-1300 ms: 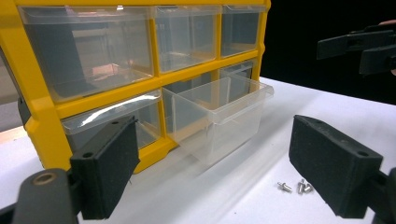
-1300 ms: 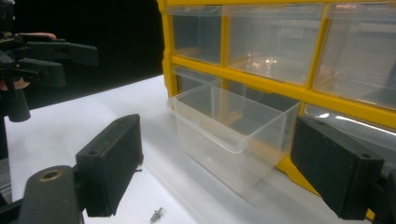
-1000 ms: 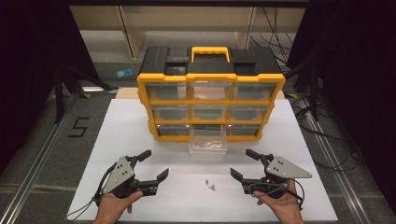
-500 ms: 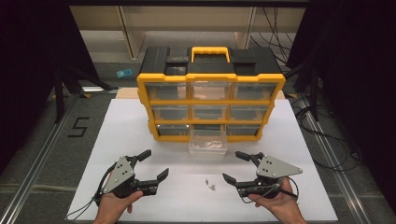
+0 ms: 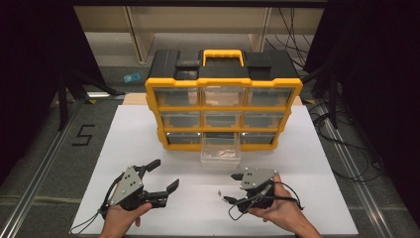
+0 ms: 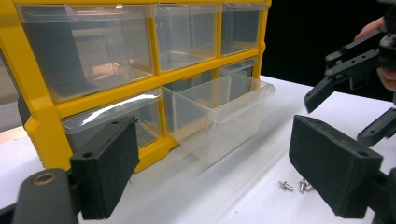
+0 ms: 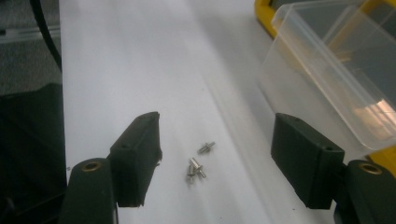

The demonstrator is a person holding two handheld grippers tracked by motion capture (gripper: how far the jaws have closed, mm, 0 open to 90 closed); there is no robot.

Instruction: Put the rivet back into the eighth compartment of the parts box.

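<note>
Right tongs are turned towards the little heap of metal screws on the white desk, jaws apart and just been closing in, the screws between them on the desk but untouched. I count about four screws in the right gripper view, one lying slightly off from the clump; the exact number is hard to tell. Left tongs sit wide open and empty, well to the left of the screws. Behind them stands one yellow organiser with nine clear drawers, three rows of three. One of them, the bottom middle drawer, is pulled out over the desk.
</note>
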